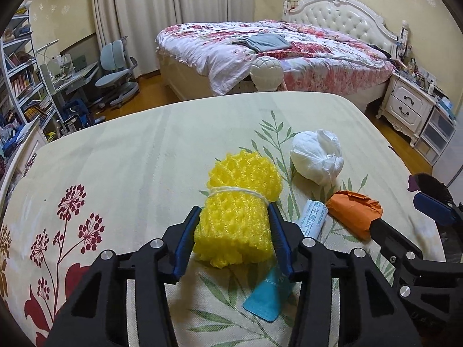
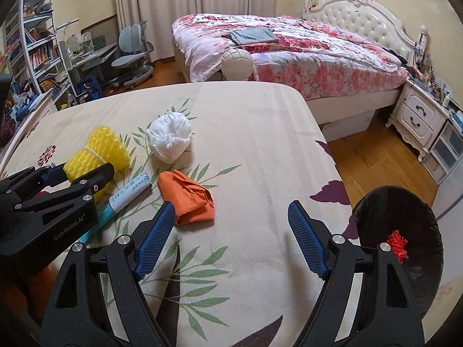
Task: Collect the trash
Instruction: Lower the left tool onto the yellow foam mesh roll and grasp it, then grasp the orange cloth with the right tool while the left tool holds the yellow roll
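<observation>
while the left gripper [image 1: 234, 217] closes its blue ribbed pads on either side of the yellow foam netting [image 1: 237, 211], the bundle sits squeezed between them on the mattress [image 1: 130, 150], a spongy honeycomb mesh rolled into a fat cylinder and tied round the middle with pale string. the pads press its sides, so it is gripped (no earlier view to compare). the mattress cover is a woven, cream-coloured mat printed with green leaves and dark red flowers.

just beside the netting lies a slim white tube [image 1: 314, 221] with printed lettering and, under the gripper, a flat teal packet [image 1: 264, 300]. a crumpled orange paper wad [image 2: 188, 199] lies next to the tube, creased and folded, and beyond it a soft white tissue ball [image 2: 169, 137], bunched and rounded.

the right gripper [image 2: 231, 237] stands wide open and empty above the mat, its left pad touching or nearly touching the edge of the orange wad; which of the two i cannot tell. off the mattress corner sits a round black-lined bin [image 2: 405, 231] with a scrap of red netting [image 2: 398, 245] inside.
</observation>
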Demonstrator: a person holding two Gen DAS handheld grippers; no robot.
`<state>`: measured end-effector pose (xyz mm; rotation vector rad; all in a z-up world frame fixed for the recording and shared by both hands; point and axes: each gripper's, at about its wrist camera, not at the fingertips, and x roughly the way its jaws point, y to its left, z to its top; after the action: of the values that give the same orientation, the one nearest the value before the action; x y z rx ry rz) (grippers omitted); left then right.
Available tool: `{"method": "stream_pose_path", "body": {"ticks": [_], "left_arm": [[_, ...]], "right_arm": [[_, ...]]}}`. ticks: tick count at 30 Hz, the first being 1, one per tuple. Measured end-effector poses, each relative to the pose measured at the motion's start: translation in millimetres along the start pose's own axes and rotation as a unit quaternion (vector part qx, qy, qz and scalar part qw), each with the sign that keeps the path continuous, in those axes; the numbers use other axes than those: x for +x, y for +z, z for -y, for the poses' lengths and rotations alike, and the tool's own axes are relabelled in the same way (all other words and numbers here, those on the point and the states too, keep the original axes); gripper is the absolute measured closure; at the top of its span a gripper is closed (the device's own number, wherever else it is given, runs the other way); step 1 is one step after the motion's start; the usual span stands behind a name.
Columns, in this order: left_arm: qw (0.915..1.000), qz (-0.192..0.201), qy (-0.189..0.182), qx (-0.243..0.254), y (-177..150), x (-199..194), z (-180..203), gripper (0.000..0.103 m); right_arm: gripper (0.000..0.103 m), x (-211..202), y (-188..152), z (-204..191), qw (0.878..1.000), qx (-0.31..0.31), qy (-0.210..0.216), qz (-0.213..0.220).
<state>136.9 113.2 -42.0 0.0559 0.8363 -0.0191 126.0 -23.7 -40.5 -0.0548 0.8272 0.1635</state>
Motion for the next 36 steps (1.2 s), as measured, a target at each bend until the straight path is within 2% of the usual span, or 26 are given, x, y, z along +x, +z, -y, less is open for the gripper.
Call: {"method": "stream_pose_path", "body": {"ticks": [10, 15, 18, 20, 36], "left_arm": [[0.9996, 0.003, 0.023, -0.014, -4, -5, -21, 0.057], [0.9993, -0.002, 0.030, -0.023, -9, -8, -32, 0.057], [0.9991, -0.002, 0.033, -0.025, -12, -11, -35, 0.057], [0.9991, -0.003, 0.033, -0.027, -13, -12, -36, 0.057], [0.9990, 0.002, 0.021, -0.040, -40, -40, -28, 0.057]], "right_arm": [[0.026, 14, 6, -18, 1.000, -0.020, 0.010, -0.015], [0.039, 21, 8, -26, 0.999, -0.033, 0.015, -0.025], [0.050, 20, 8, -29, 0.999, -0.037, 0.021, -0.026], [0.061, 18, 7, -32, 0.999, -0.043, 0.022, -0.025], [0.062, -14, -22, -22, 0.999, -0.035, 0.013, -0.016]]}}
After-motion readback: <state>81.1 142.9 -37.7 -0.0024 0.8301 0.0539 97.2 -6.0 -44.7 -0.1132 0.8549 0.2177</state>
